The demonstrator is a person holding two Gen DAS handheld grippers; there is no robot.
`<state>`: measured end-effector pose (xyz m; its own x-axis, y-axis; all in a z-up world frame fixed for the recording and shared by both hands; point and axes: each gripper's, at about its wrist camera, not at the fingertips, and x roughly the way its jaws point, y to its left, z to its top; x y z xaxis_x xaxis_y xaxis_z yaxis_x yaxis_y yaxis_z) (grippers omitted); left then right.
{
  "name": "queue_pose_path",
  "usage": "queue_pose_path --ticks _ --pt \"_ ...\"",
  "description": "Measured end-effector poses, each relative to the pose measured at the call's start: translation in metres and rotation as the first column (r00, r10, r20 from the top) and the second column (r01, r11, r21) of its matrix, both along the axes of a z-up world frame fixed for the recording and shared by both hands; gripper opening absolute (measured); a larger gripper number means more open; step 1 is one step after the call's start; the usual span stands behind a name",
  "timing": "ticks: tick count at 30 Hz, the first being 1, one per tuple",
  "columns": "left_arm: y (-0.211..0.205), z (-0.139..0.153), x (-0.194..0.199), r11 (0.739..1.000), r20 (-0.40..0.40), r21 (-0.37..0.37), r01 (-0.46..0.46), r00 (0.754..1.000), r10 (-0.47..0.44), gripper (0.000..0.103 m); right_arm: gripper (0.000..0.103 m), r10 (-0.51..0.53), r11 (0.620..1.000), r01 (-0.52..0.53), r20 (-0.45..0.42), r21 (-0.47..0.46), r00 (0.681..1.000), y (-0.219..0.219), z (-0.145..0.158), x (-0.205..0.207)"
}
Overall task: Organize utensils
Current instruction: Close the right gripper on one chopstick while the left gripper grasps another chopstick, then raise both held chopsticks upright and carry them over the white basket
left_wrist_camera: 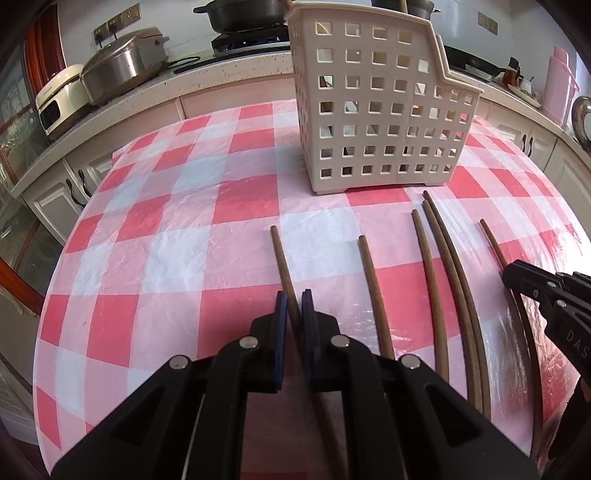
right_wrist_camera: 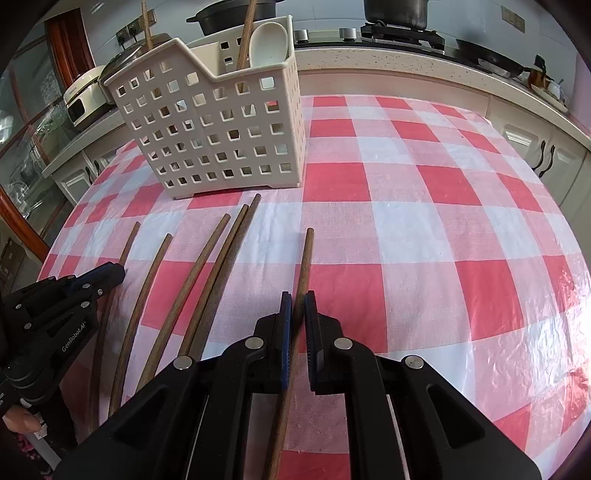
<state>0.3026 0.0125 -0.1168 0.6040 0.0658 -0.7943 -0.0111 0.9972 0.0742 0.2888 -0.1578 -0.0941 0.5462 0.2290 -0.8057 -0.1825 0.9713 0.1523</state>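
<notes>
Wooden chopsticks lie mid-desk; left gripper (left_wrist_camera: 293, 308) and right gripper (right_wrist_camera: 299, 310) jaws each clamp one, next lifting into the basket (right_wrist_camera: 221, 140).

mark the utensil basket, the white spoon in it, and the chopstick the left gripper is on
utensil basket (left_wrist_camera: 373, 122): left wrist view, perforated front wall.
white spoon (right_wrist_camera: 267, 40): right wrist view, bowl.
chopstick (left_wrist_camera: 282, 258): left wrist view, shaft ahead of the left gripper (left_wrist_camera: 293, 314).

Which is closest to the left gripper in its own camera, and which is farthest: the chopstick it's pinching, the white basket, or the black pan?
1. Chopstick: pinched in the left gripper.
2. White basket: mid-table, up right.
3. Black pan: on the stove behind.
</notes>
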Motion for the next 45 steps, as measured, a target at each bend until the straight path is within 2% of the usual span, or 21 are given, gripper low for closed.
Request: queue_pose_path --ticks 7,16,27,34,40,45 --pt "0.013 0.004 -0.002 0.995 0.006 -0.1 -0.002 1.0 0.003 0.006 0.008 -0.01 0.997 0.009 0.004 0.073 1.0 -0.008 0.003 0.0" --pt "0.025 0.044 -0.023 0.988 0.136 -0.153 -0.007 0.99 0.028 0.006 0.007 -0.014 0.994 -0.002 0.145 0.108 0.989 -0.013 0.043 -0.015" --pt "0.026 0.097 -0.06 0.989 0.292 -0.145 0.023 0.956 0.02 0.006 0.007 -0.013 0.991 -0.023 0.273 0.131 0.962 -0.017 0.09 -0.038" --pt "0.028 0.118 -0.079 0.989 0.352 -0.145 0.029 0.936 0.024 0.006 0.007 -0.017 0.99 -0.033 0.348 0.136 0.937 -0.017 0.116 -0.055" --pt "0.025 0.131 -0.096 0.992 0.419 -0.122 0.032 0.908 0.022 0.006 0.007 -0.017 0.99 -0.039 0.384 0.137 0.923 -0.017 0.128 -0.065" --pt "0.024 0.136 -0.103 0.992 0.438 -0.117 0.037 0.899 0.018 0.006 0.007 -0.02 0.99 -0.038 0.396 0.139 0.918 -0.017 0.133 -0.071"
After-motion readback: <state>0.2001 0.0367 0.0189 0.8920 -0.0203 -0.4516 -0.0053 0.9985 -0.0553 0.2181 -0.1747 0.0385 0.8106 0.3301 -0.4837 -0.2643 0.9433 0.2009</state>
